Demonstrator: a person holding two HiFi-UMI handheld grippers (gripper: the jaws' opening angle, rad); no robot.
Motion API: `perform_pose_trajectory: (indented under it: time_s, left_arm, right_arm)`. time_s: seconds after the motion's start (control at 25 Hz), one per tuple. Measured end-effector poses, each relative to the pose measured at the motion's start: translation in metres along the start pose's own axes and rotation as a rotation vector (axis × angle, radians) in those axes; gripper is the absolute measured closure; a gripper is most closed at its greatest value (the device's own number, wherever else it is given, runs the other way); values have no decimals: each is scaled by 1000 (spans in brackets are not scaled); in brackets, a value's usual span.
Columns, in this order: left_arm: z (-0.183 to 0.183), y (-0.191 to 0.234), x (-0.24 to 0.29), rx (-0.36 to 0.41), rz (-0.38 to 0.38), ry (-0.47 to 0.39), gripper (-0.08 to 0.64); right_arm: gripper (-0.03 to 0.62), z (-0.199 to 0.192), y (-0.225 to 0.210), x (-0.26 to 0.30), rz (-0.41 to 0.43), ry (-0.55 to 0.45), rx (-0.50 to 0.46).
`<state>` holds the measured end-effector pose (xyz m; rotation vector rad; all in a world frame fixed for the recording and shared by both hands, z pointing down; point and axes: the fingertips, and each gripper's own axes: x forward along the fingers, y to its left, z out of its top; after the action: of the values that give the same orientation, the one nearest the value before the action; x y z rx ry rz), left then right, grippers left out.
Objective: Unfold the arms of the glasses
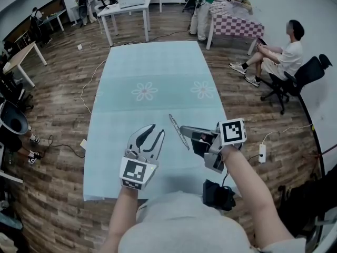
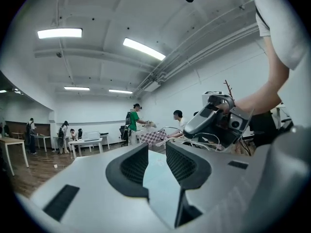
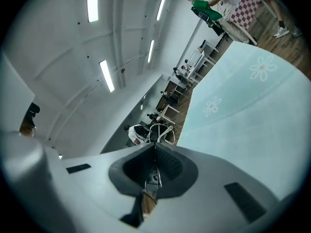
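Note:
In the head view the thin wire-framed glasses (image 1: 176,126) hang above the near part of the pale teal flowered tablecloth (image 1: 152,67). My right gripper (image 1: 184,130) is shut on them from the right. In the right gripper view its jaws (image 3: 154,152) pinch a metal part of the frame, and the rims (image 3: 157,131) stick out past the tips. My left gripper (image 1: 156,130) is just left of the glasses and open, with nothing between its fingers. The left gripper view shows the gap between its pads (image 2: 156,154) empty, with the right gripper's body (image 2: 214,120) ahead and to the right.
A person sits on a black office chair (image 1: 308,73) right of the table. A checkered table (image 1: 237,22) and white tables (image 1: 126,7) with people stand at the far end. A power strip (image 1: 261,153) and cables lie on the wood floor. A black object (image 1: 218,194) sits near my right arm.

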<state>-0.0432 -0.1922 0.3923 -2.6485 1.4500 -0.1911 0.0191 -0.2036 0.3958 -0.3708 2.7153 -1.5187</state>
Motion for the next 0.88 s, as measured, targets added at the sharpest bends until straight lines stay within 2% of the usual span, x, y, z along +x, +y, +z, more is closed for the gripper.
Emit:
perform_pose_trajectory:
  time_s: [0.28,0.48,0.64,0.88]
  left_arm:
    - [-7,6,3,-1,-175,5,453]
    - [-7,8,6,30,-288,8,454]
    - [-7,9,7,23,-368,3,466]
    - [-13,3,10,29,-532,49,468]
  right_arm:
    - [582,-6,2,6,27,19,44]
    - [581,-10,6,5,78,22,99]
    - [581,-12,6,2,110,20,140]
    - [581,-15,10,3,141,39,161]
